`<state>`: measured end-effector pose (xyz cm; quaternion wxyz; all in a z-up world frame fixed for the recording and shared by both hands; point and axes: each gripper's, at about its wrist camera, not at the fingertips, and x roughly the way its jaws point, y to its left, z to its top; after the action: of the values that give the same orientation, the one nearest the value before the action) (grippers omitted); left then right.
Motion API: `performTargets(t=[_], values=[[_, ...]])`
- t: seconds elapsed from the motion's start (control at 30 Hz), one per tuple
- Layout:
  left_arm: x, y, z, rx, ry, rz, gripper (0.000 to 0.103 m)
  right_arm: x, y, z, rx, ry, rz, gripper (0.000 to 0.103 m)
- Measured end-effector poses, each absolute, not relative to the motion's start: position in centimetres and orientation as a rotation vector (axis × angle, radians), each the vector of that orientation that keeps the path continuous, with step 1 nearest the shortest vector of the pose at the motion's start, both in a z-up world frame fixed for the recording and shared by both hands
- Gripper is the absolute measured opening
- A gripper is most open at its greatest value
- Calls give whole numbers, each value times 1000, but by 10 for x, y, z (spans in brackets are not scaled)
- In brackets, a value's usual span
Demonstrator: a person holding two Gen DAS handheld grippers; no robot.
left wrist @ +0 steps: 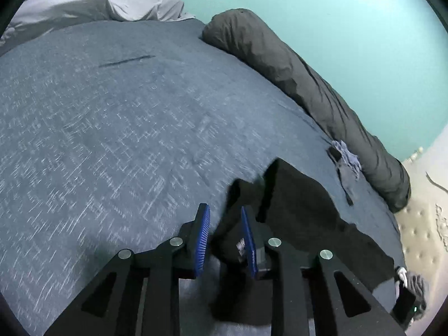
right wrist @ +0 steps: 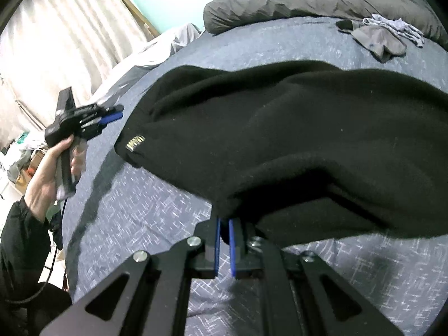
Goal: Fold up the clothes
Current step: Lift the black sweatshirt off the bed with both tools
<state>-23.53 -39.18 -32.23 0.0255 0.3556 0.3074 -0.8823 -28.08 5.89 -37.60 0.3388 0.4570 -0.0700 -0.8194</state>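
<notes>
A black fleece garment [right wrist: 280, 134] with a small gold label lies partly lifted over the blue bedspread [right wrist: 134, 218]. My right gripper [right wrist: 224, 224] is shut on its near edge and holds it up. In the left wrist view the garment [left wrist: 296, 204] lies to the right, with a fold of it between the blue pads. My left gripper [left wrist: 225, 212] is open just above the bed, beside the garment's left end. The left gripper also shows in the right wrist view [right wrist: 114, 116], held in a hand, apart from the garment.
A rolled dark grey duvet [left wrist: 308, 89] runs along the teal wall. Small grey clothes [right wrist: 386, 36] lie by it. A grey pillow [left wrist: 92, 2] sits at the bed's head. Curtains [right wrist: 61, 42] hang at left. A phone and a grey cloth [left wrist: 406, 299] lie at the bed's corner.
</notes>
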Motion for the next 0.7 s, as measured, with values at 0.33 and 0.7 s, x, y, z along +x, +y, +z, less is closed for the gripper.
performTargets(t=[0.33, 0.7], values=[[-254, -382, -359, 1271, 1025, -2672, 24, -285, 60, -381, 1205, -200, -2122, 5], [-243, -361, -337, 1362, 831, -2823, 6, -286, 62, -385, 1215, -221, -2124, 5]])
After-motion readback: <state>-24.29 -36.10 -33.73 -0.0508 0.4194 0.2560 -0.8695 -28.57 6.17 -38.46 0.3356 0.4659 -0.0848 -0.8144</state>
